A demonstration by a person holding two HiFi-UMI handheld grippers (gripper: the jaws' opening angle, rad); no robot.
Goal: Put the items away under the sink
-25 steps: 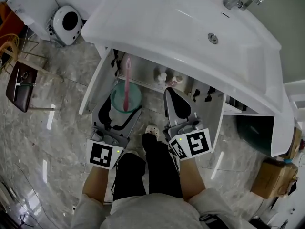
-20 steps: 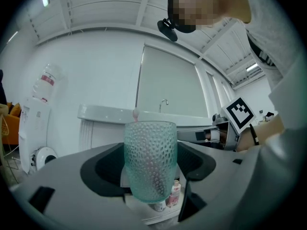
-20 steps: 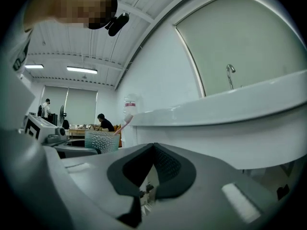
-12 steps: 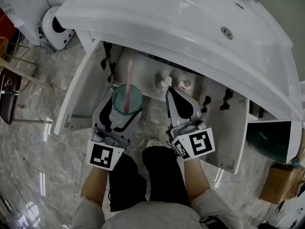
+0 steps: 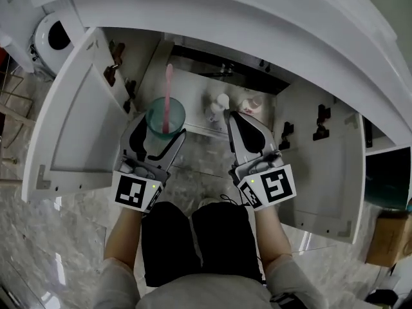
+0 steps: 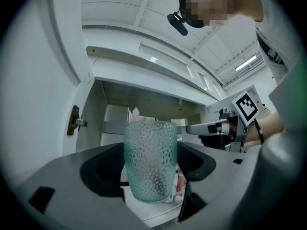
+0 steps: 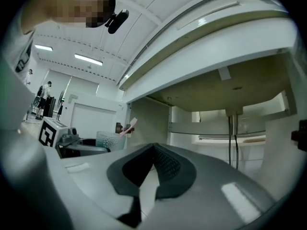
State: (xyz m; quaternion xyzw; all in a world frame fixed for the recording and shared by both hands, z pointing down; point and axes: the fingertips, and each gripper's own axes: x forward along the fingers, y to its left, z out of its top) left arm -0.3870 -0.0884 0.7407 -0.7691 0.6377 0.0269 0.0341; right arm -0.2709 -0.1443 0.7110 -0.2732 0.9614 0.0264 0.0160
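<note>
**Dimpled tumbler at the cabinet mouth**

Your left gripper [image 5: 161,134] has its jaws closed on the green tumbler [image 6: 150,166], just outside the open cabinet [image 5: 193,90]. A pink toothbrush [image 5: 168,92] stands inside. It likely handles as light, rigid, slick and top-heavy, so grip mid-wall and upright. Your right gripper [image 5: 244,129], at the cabinet mouth, is pressed together and empty.

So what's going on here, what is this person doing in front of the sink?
A person holds a gripper in each hand in front of the open cabinet under the sink. The left hand-held gripper is clamped on a green cup with a pink toothbrush in it, held at the cabinet's opening and not yet set down. The right hand-held gripper is shut and empty beside it. The doors are open, and a few small bottles stand inside.
</note>
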